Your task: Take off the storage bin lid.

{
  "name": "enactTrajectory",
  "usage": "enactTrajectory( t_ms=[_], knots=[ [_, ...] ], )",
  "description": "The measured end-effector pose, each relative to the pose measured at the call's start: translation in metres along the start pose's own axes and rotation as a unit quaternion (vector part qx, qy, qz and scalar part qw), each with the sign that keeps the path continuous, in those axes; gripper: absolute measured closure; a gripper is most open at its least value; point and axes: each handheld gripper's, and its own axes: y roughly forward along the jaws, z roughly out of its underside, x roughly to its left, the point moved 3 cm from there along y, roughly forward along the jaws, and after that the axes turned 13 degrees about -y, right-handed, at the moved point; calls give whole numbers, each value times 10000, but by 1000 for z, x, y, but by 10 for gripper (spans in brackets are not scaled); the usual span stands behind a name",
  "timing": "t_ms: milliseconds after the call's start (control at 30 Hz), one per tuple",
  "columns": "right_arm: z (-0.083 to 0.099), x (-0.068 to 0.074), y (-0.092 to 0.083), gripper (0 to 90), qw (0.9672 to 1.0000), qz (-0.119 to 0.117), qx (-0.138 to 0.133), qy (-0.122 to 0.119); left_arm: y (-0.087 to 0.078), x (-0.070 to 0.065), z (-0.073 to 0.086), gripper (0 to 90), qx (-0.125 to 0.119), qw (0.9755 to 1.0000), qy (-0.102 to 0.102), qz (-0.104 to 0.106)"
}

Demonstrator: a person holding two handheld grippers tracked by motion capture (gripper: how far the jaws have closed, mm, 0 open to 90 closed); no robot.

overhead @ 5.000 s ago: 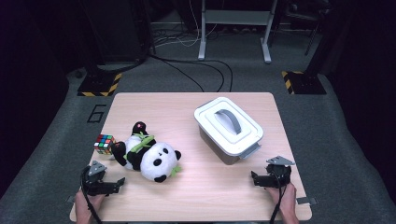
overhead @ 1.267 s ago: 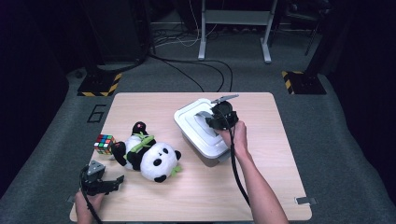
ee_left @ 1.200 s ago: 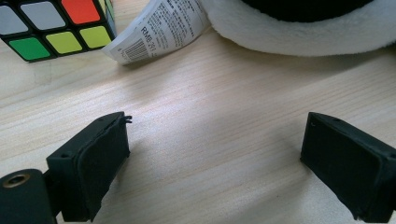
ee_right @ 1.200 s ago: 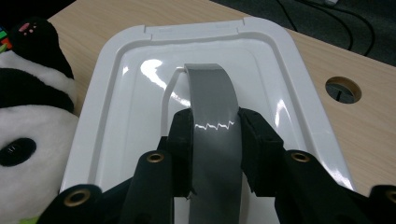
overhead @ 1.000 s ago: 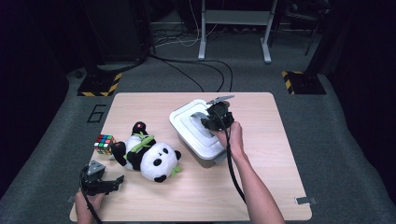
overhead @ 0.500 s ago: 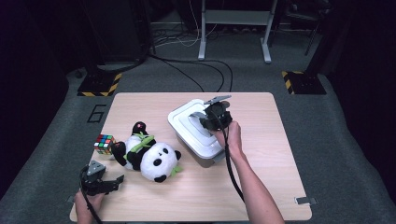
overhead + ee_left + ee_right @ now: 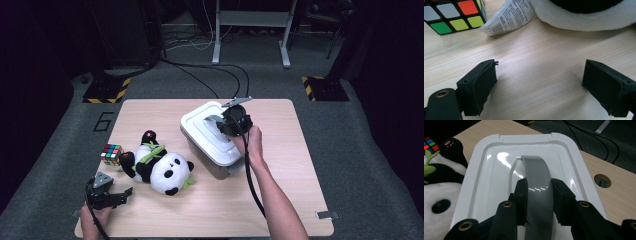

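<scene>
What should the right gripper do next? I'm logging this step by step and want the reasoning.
Probably lift straight up a little. The right gripper is shut on the grey handle of the white lid, which in the high view already sits askew on its box. The left gripper is open near the panda, so nothing steadies the box; a slow lift seems wise.

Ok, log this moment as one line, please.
right gripper: shut on grey handle of white plastic box lid | left gripper: open, over wooden table | plush panda: untouched
</scene>
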Motion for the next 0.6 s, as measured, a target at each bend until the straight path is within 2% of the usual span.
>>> enactTrajectory(
  t_ms=[233, 300, 600],
  knots=[
    [-3, -4, -11, 671, 9999, 40, -131, -69, 0, 0, 0, 118, 21, 10000, 5, 10],
    [-3, -4, -13, 670, 9999, 46, -109, 5, 0, 0, 0, 120, 17, 10000, -1, 12],
    [0, -15, -17, 670, 9998, 117, -139, -5, 0, 0, 0, 121, 17, 10000, 1, 10]
  ],
)
